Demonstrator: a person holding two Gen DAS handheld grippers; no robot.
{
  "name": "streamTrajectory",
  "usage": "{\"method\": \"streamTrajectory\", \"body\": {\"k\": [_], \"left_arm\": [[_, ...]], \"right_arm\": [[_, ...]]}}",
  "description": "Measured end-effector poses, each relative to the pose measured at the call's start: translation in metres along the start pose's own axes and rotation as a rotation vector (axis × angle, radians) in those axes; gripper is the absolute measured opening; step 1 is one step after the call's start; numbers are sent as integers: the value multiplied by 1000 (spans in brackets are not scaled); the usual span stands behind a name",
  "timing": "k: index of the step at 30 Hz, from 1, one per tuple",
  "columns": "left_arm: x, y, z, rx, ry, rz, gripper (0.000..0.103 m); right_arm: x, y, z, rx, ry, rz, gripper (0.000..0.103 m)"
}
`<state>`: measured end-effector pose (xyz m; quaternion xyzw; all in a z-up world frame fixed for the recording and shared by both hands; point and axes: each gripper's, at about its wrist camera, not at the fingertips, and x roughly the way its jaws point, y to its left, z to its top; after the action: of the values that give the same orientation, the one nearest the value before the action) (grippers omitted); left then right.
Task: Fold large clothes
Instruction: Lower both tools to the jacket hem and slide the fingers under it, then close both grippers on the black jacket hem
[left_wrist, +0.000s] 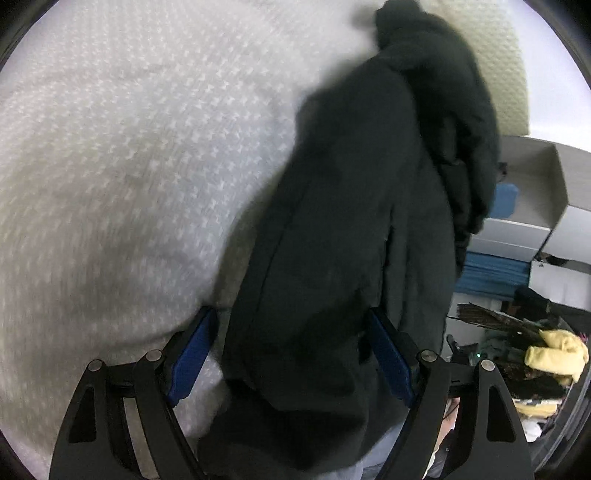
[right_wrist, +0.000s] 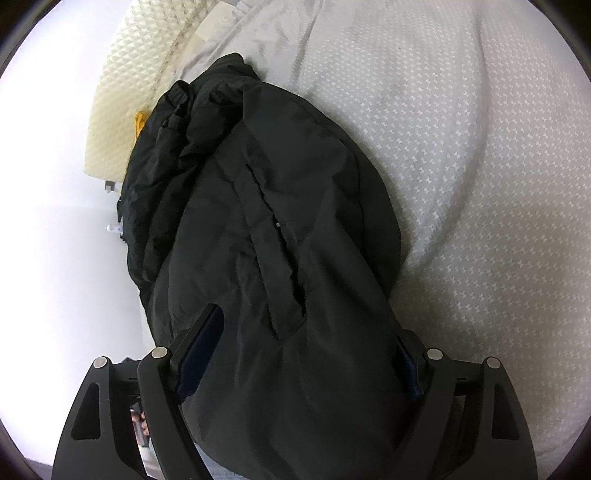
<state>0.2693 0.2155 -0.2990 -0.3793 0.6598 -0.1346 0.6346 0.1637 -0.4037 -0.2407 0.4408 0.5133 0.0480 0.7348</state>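
Note:
A large black jacket (left_wrist: 351, 221) lies on a bed covered with a white patterned sheet (left_wrist: 129, 166). In the left wrist view its near edge runs between the blue pads of my left gripper (left_wrist: 291, 325), whose jaws stand wide apart around the fabric. In the right wrist view the jacket (right_wrist: 266, 221) shows a long front flap, and its near part fills the gap of my right gripper (right_wrist: 310, 328). The right jaws also stand wide apart around the cloth. The jacket's far end is bunched up near the pillow.
A cream textured pillow (right_wrist: 122, 103) lies at the head of the bed, also in the left wrist view (left_wrist: 506, 74). A yellow item (right_wrist: 139, 122) peeks from under the jacket. Beside the bed are white boxes (left_wrist: 554, 206), blue items (left_wrist: 491, 273) and yellow cloth (left_wrist: 557, 354).

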Motion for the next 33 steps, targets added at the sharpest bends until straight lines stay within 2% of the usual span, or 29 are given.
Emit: {"method": "streamTrajectory", "body": {"k": [3,7,12,17,19,20,22,24,27,29,31,33], "left_arm": [[5,-12,2,38,23,-11,86],[12,-25,-1,54,64,-119,86],[-2,-37,-8,71,42,-233,84],[-9,-57,-28,107,19,-266,86],[-8,-67,-38,129,22,-245,86],[-4,-70,-41,128,25,-210,86],[4,-66,-42,90,33,-156,86],[10,-56,-41,40,56,-108,86],[23,-40,-38,-51,95,-55,86],[29,-35,-36,-89,107,-31,86],[31,-37,-36,-90,120,-17,86],[35,-48,-36,-55,126,13,86]], "right_arm": [[4,-5,2,27,15,32,82],[3,-10,4,62,33,105,82],[-5,-8,4,62,29,205,82],[-15,1,4,48,11,348,82],[-18,3,4,44,6,394,82],[-19,4,5,42,5,401,82],[-17,5,4,38,4,385,82],[-13,4,3,42,7,327,82],[-6,-3,2,62,8,214,82],[-6,-9,3,77,-27,84,82],[-6,-17,5,110,-57,6,82],[-3,-21,5,134,-51,-10,82]]}}
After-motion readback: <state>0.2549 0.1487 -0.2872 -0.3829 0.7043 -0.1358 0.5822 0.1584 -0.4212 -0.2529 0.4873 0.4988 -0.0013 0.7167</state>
